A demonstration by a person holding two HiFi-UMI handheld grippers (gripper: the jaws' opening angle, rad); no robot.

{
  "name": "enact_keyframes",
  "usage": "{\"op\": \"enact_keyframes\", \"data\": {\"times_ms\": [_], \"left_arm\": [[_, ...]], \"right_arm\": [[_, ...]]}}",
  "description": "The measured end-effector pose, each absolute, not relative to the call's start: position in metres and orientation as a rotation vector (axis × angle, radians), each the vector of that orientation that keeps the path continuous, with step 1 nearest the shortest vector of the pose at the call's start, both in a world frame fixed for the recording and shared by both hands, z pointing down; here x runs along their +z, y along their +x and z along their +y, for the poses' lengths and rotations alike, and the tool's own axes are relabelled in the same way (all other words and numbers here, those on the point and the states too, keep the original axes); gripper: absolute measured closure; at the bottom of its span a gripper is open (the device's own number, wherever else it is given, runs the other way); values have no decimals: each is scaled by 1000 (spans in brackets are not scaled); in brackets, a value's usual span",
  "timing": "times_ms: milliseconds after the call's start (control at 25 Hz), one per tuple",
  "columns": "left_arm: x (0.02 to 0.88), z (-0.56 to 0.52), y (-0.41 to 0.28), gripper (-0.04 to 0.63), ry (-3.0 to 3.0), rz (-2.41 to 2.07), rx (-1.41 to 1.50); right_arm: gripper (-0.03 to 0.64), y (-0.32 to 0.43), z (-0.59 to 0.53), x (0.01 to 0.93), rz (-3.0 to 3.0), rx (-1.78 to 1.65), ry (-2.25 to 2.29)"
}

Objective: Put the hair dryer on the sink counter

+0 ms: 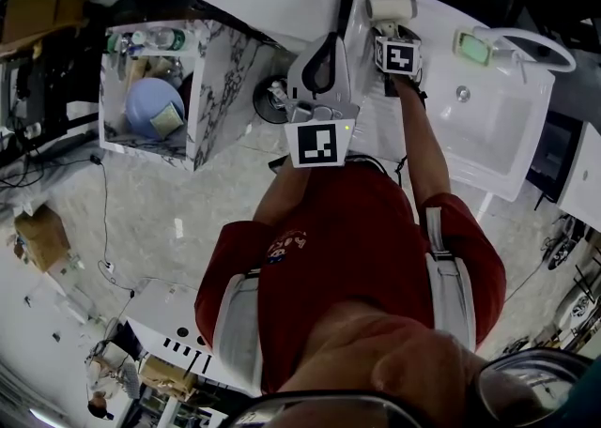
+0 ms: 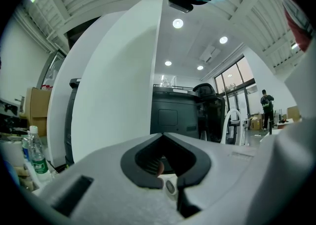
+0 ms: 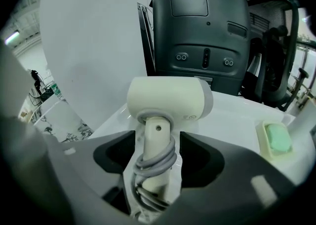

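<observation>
A marble-sided cabinet (image 1: 222, 79) stands well left of the sink counter (image 1: 374, 121), open on top, with a blue round vessel (image 1: 150, 105) and bottles (image 1: 158, 38) inside. One bottle (image 2: 34, 156) also shows at the left edge of the left gripper view.

The left gripper (image 1: 326, 46) hangs just off the sink counter's left edge. Its own view (image 2: 168, 182) shows the dark pads meeting with nothing between them, which the head view cannot settle.

Over the sink counter's left end is the right gripper (image 1: 393, 34). The head view hides its jaws behind the marker cube. The right gripper view (image 3: 158, 169) shows them spread.

The cream hair dryer (image 1: 390, 7) lies on the counter with its handle between the pads, and a gap shows on each side. That view also shows the grey cord (image 3: 155, 162) wound round the handle.

Further right on the counter are a green soap bar (image 1: 472, 46), the faucet (image 1: 528, 44) and the basin (image 1: 481, 130).
</observation>
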State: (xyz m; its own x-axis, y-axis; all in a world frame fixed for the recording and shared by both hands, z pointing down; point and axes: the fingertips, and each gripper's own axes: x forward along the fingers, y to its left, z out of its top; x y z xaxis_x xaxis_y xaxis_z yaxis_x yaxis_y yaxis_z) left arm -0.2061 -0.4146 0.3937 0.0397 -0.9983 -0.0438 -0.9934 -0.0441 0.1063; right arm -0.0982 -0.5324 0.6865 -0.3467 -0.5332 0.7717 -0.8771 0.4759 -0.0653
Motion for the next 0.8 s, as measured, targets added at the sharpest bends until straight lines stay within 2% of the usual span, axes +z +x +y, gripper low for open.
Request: {"op": "enact_keyframes", "data": {"times_ms": [800], "left_arm": [[371, -388, -153, 594, 2346, -2099, -177]], "right_arm": [[327, -62, -498, 638, -2160, 625, 1260]]}}
